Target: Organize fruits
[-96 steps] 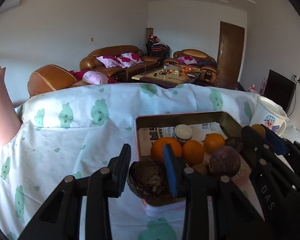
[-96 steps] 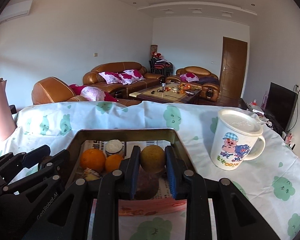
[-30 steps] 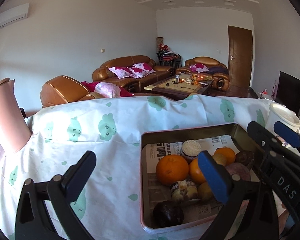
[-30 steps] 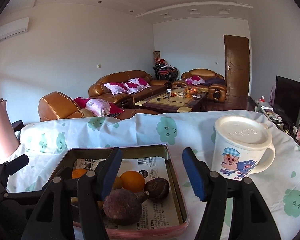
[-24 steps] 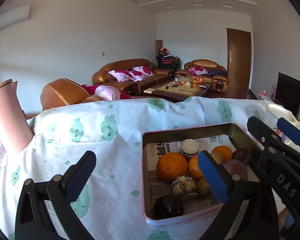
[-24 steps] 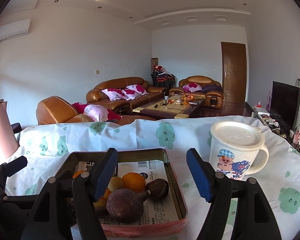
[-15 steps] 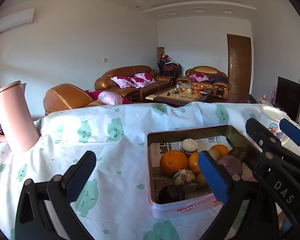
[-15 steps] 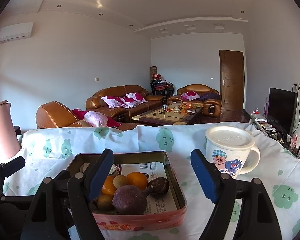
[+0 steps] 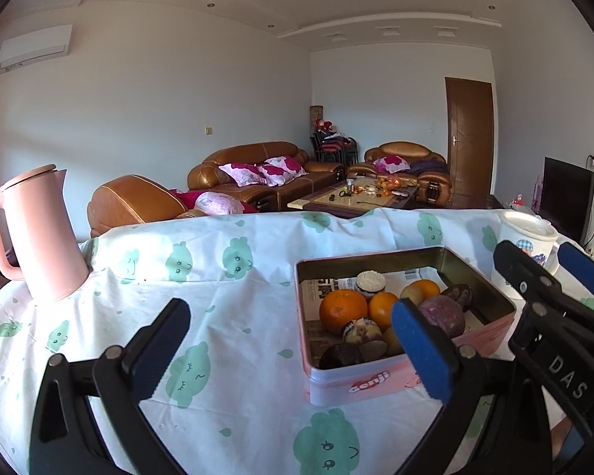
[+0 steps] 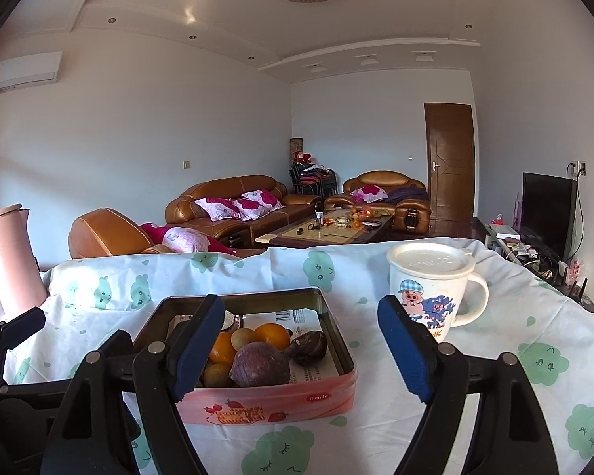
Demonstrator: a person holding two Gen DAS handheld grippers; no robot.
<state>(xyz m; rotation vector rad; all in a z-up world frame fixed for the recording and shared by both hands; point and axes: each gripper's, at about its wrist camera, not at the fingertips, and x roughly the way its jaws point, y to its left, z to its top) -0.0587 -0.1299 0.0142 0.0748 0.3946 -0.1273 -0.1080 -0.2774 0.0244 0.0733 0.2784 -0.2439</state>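
A pink tin box (image 9: pixel 380 384) (image 10: pixel 273 398) sits on the clothed table and holds several fruits: oranges (image 9: pixel 342 310) (image 10: pixel 272 335), a purple passion fruit (image 9: pixel 441 314) (image 10: pixel 259 365), dark brown fruits (image 9: pixel 340 355) (image 10: pixel 308 346) and yellowish ones. My left gripper (image 9: pixel 289 350) is open and empty, in front of the tin's left part. My right gripper (image 10: pixel 301 350) is open and empty, in front of the tin's right end. The right gripper also shows at the right of the left wrist view.
A pink kettle (image 9: pixel 35 233) (image 10: pixel 8 257) stands at the table's far left. A lidded white cartoon mug (image 10: pixel 435 285) (image 9: pixel 528 239) stands right of the tin. The white tablecloth (image 9: pixel 217 316) with green prints covers the table. Sofas and a coffee table lie beyond.
Both grippers let go of their fruits into the tin and opened wide. Since then they have drawn back and tilted up from the tin, which now shows its side.
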